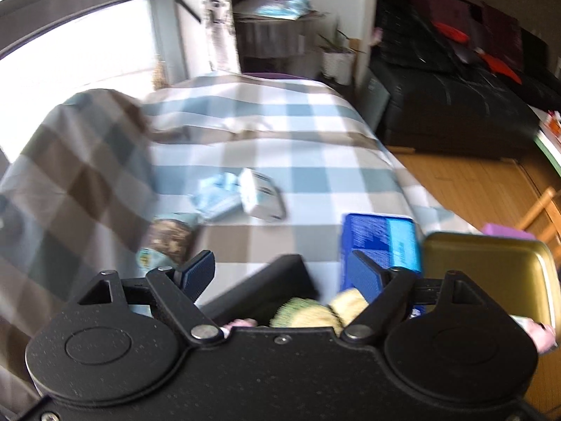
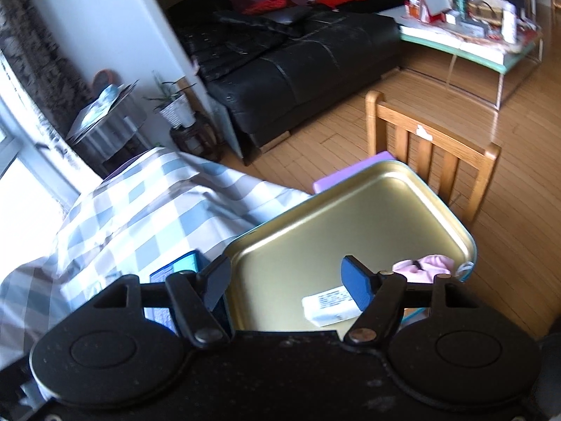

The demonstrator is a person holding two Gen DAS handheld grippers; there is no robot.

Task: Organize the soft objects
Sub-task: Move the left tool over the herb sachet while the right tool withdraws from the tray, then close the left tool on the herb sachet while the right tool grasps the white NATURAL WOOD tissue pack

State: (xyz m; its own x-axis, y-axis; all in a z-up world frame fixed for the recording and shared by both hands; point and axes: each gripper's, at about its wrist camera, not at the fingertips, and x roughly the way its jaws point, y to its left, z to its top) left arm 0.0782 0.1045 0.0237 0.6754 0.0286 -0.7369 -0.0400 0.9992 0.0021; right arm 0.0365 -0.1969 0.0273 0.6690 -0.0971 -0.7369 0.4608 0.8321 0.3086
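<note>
Left wrist view: left tool (image 1: 282, 273) stood with jaws wide apart and nothing between the pads. Below and between the jaws lay a yellow-green plush (image 1: 308, 312), beside a black box (image 1: 277, 287); the view was blurred, so whether the plush sat in that box could not be told. Further out on the checked bed (image 1: 266, 119) lay a pale blue cloth (image 1: 215, 198) touching a white box (image 1: 261, 194), and near them a brown packet (image 1: 170, 236). A blue box (image 1: 382, 242) stood just beside the gold tin (image 1: 487, 273).

Right wrist view: right tool (image 2: 285, 282) hung partly open over the tin (image 2: 350, 224), gripping nothing. In the tin lay a white pack (image 2: 328, 305) and, at its right edge, a pink cloth (image 2: 424, 263).

Judgement: between placements, both tools free. The next move likely calls for reaching out to the blue cloth on the bed, pinching a fold and carrying it to the tin.
</note>
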